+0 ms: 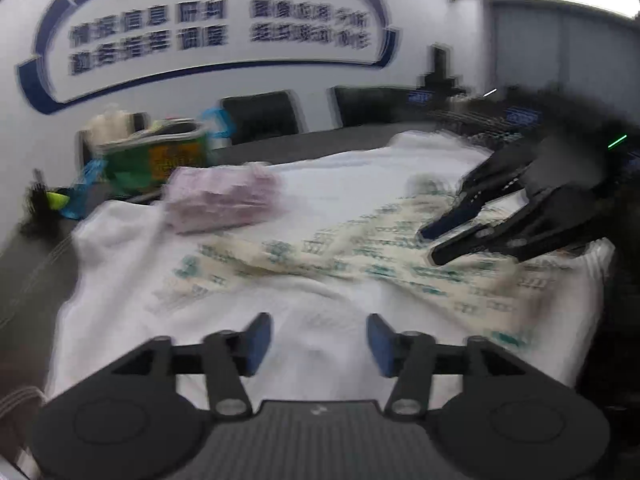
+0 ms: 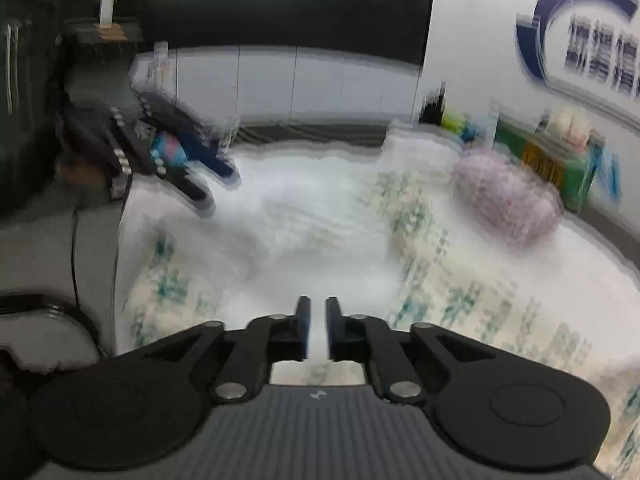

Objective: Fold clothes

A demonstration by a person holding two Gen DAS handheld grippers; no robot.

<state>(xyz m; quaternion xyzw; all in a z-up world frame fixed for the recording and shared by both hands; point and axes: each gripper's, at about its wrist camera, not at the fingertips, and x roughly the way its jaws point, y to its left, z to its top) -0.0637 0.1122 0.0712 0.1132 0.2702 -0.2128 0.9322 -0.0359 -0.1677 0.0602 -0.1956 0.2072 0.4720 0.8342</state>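
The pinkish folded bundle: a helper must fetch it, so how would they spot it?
Start from the white cloth covering the table. At its far edge, beside the green box, sits the pinkish folded bundle. Unlike the flat green-patterned garment nearby, it is a compact, thick stack.

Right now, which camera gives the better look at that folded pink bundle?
The left wrist view: the pink bundle lies fairly central on the white cloth, its stacked folds visible. The right wrist view shows it off to the right, more smeared.

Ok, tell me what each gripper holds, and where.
Nothing. The left gripper has its jaws wide over the white cloth; the right gripper has them narrowly apart, empty, above the patterned garment.
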